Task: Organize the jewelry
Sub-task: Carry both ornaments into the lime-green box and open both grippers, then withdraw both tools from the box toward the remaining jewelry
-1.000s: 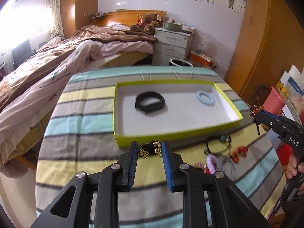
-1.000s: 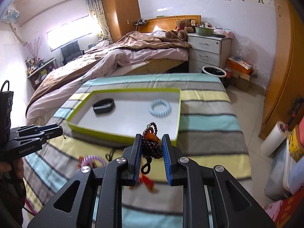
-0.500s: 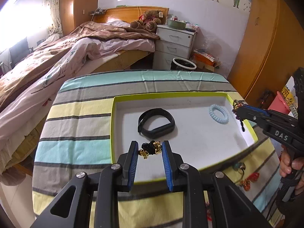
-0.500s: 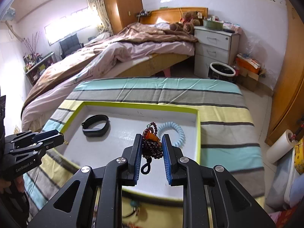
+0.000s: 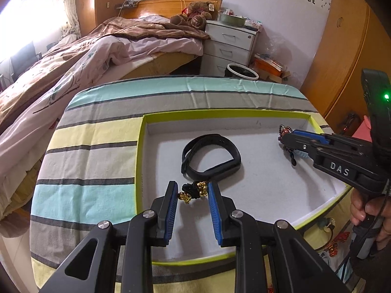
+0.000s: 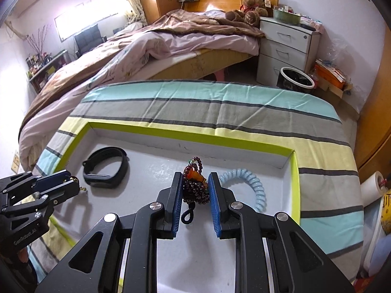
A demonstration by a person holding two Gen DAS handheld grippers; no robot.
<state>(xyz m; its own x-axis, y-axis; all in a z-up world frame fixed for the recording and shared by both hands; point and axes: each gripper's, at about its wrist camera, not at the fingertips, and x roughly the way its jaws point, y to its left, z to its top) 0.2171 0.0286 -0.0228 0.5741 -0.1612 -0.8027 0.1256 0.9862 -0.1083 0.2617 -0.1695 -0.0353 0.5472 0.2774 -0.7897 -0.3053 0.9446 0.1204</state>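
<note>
A white tray with a lime-green rim [image 5: 140, 151] [image 6: 295, 171] lies on the striped tablecloth. In it lie a black wristband [image 5: 211, 156] [image 6: 106, 171] and a light-blue coil bracelet [image 6: 254, 185]. My left gripper [image 5: 193, 191] is shut on a black cord bracelet with gold bells [image 5: 194, 190], over the tray's near part, just in front of the wristband. My right gripper [image 6: 195, 185] is shut on a dark red bead bracelet [image 6: 196, 188] over the tray, left of the coil bracelet. The right gripper also shows in the left wrist view [image 5: 284, 136].
More jewelry [image 5: 330, 241] lies on the cloth beyond the tray's near right edge. The table [image 6: 220, 112] drops off on all sides. A bed [image 5: 85, 56], a white drawer unit [image 5: 227, 46] and a waste bin [image 5: 242, 74] stand behind it.
Both grippers have moved forward from the cloth in front of the tray to over its white floor, each still holding its bracelet.
</note>
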